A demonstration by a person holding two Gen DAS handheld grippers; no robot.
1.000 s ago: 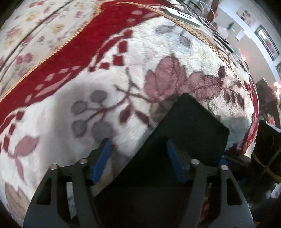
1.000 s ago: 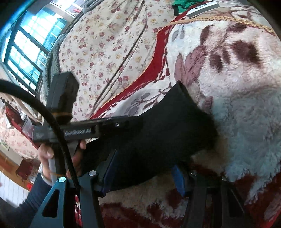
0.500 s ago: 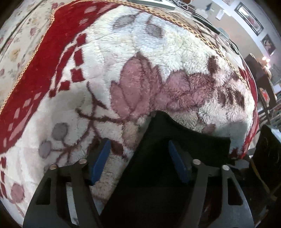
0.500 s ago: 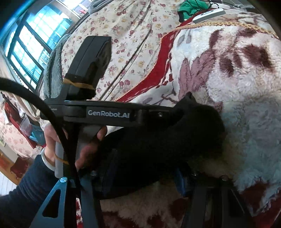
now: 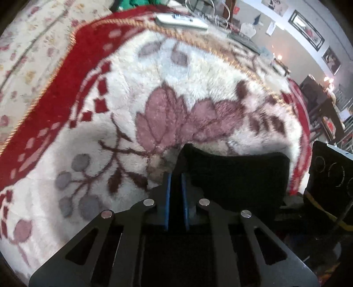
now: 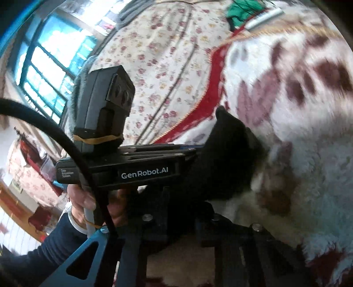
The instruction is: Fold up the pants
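- The pants [image 5: 238, 174], a dark bundle, are lying on the plush flowered blanket [image 5: 167, 92] near its red-bordered edge closest to the person, and they are already looking narrow and layered rather than spread flat.
- The left gripper [image 5: 175, 178] is closing its blue pads [image 5: 168, 194] on a raised edge of the black cloth; the fabric is sitting between them and being pinched.
- The right gripper [image 6: 176, 212] is also closing, with dark cloth bunched between its fingers; in its own view the tips are mostly hidden by the fabric, so the pinch is a judgement.
- By my reading, the folding is partway along: both claws are taking hold for a further fold, and laying the cloth over and flattening it are still remaining.
- The left wrist view is showing the pads and the pinched edge plainly, plus the far gold-trimmed edge of the blanket with a white remote [image 5: 181, 20] lying there.
- The right wrist view is showing what the left cannot: the person's hand [image 6: 92, 203] and dark sleeve [image 6: 44, 253] carrying the left gripper from the side, a floral sheet [image 6: 167, 57] beyond the blanket's edge, and a window [image 6: 50, 57].
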